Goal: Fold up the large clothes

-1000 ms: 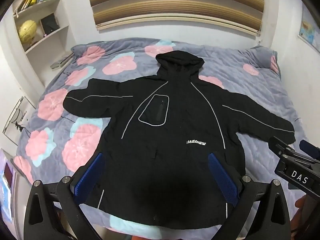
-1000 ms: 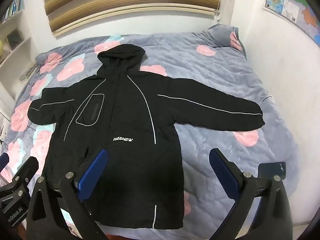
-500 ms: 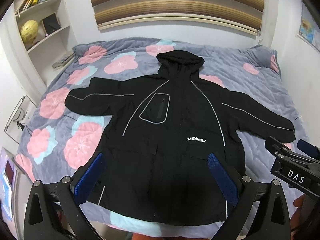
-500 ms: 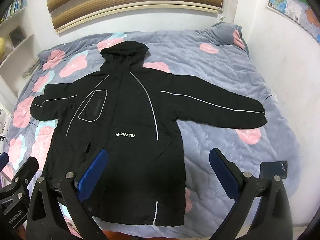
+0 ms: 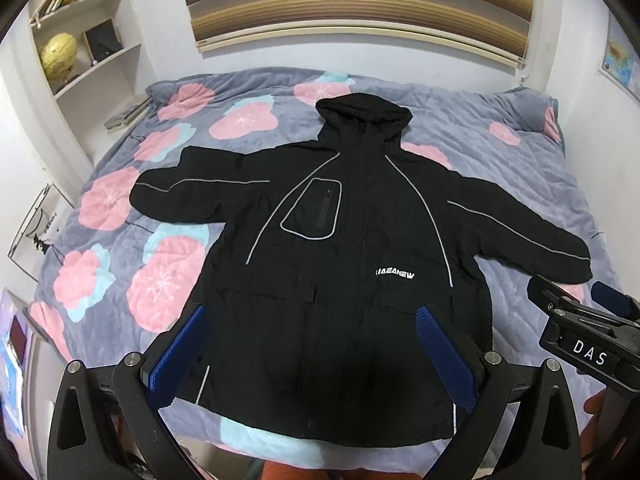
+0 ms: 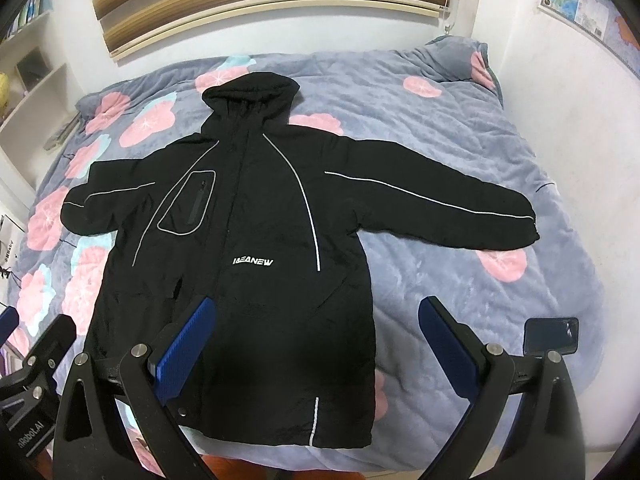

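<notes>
With the black hooded jacket [image 6: 248,248] spread flat on the bed [image 6: 460,128] and both the left claw [image 5: 312,356] and right claw [image 6: 316,344] spread empty above its hem, a shallow pinch on the slippery shell could likely slide off mid-fold.

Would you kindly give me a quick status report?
Both grippers, left and right, open, empty. Black hooded jacket spread flat on floral bedspread, unfolded. Dark phone beside hem.

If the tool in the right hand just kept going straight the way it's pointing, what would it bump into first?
Probably the black jacket spread on the bed, near its right side edge. The open right tool holds nothing, though depth is hard to judge.
</notes>
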`<act>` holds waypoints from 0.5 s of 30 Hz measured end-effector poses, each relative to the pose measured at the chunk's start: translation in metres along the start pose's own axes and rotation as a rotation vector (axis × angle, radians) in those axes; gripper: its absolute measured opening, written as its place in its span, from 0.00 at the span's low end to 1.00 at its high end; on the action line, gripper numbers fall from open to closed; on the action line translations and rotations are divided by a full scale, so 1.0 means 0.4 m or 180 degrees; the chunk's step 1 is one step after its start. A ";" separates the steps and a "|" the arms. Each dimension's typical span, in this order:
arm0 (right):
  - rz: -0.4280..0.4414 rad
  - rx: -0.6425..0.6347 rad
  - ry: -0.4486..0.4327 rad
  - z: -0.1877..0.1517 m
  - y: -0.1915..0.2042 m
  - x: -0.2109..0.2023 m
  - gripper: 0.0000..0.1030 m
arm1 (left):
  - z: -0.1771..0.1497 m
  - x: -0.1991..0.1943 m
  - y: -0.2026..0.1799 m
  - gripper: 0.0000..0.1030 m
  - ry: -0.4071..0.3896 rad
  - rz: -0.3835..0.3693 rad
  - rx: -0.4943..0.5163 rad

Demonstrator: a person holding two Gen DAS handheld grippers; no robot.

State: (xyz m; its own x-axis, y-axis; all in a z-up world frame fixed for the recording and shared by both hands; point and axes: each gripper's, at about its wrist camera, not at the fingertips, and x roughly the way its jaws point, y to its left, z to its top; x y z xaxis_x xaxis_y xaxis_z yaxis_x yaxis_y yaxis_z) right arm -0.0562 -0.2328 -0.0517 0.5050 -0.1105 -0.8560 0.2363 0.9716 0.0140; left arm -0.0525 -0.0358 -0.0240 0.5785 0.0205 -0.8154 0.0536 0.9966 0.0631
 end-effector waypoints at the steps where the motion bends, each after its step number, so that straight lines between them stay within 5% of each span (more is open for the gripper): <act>1: 0.0017 0.0003 -0.0002 0.001 -0.001 -0.001 0.99 | 0.000 -0.001 -0.002 0.99 0.0002 0.0001 0.0009; 11: 0.0104 -0.0020 -0.0030 0.007 0.028 -0.013 0.99 | -0.008 -0.019 0.025 0.99 -0.0026 0.0093 0.0017; 15: 0.0102 -0.0078 -0.0032 -0.001 0.041 -0.013 0.99 | -0.011 -0.015 0.040 0.99 0.0000 -0.0042 -0.0060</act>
State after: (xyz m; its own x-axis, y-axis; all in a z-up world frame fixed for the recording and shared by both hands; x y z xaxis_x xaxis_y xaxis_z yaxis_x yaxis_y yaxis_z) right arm -0.0552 -0.2160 -0.0474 0.5204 -0.0811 -0.8501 0.1994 0.9795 0.0286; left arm -0.0586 -0.0197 -0.0206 0.5778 0.0072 -0.8162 0.0460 0.9981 0.0414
